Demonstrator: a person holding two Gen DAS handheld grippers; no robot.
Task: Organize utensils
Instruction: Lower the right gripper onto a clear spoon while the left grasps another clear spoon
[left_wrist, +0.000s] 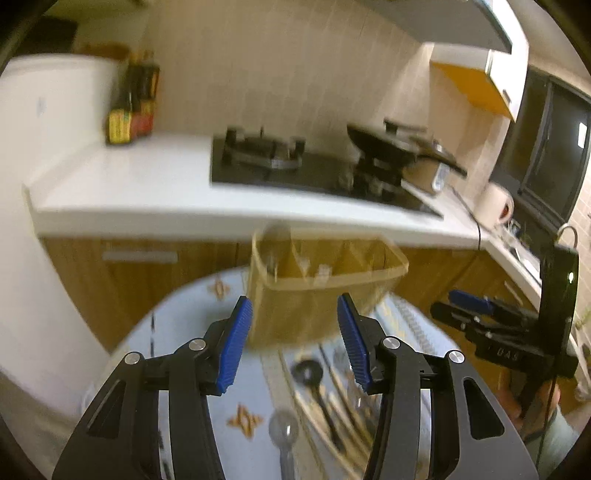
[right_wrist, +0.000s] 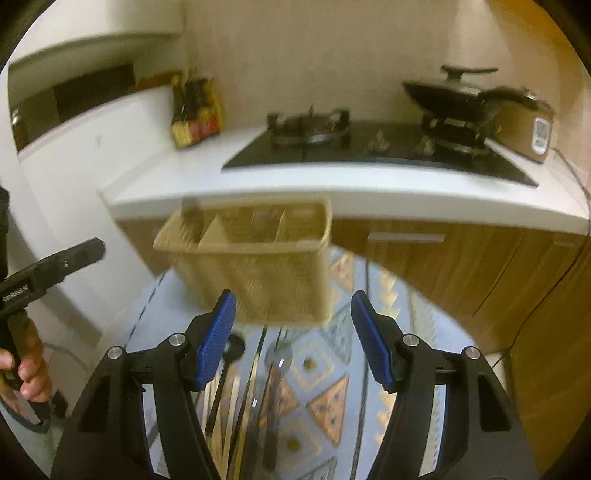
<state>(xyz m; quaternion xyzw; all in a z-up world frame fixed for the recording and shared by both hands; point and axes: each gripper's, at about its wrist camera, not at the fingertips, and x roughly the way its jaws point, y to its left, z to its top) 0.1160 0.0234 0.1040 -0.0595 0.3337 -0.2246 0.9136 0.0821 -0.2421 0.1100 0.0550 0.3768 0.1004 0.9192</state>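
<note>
A beige slotted utensil caddy (left_wrist: 321, 295) (right_wrist: 258, 258) stands on a round table with a pale blue patterned cloth (left_wrist: 184, 332) (right_wrist: 332, 387). Something dark sticks up in its left compartment (right_wrist: 192, 214). In front of it lie a black spoon (left_wrist: 308, 369) (right_wrist: 232, 347), a metal spoon (left_wrist: 283, 428) (right_wrist: 279, 354) and chopsticks (left_wrist: 343, 398) (right_wrist: 236, 406). My left gripper (left_wrist: 294, 306) is open above the utensils, short of the caddy, with nothing between its blue pads. My right gripper (right_wrist: 293, 299) is open in the same way. Each shows in the other's view: the right gripper (left_wrist: 458, 306), the left gripper (right_wrist: 85, 251).
Behind the table runs a white counter (right_wrist: 177, 173) with a black gas hob (right_wrist: 369, 147), a lidded wok (right_wrist: 450, 96), a rice cooker (right_wrist: 528, 125) and sauce bottles (right_wrist: 195, 110). Wooden cabinets stand below. A white appliance (left_wrist: 44, 147) is at the left. A hand (right_wrist: 29, 365) holds the left gripper.
</note>
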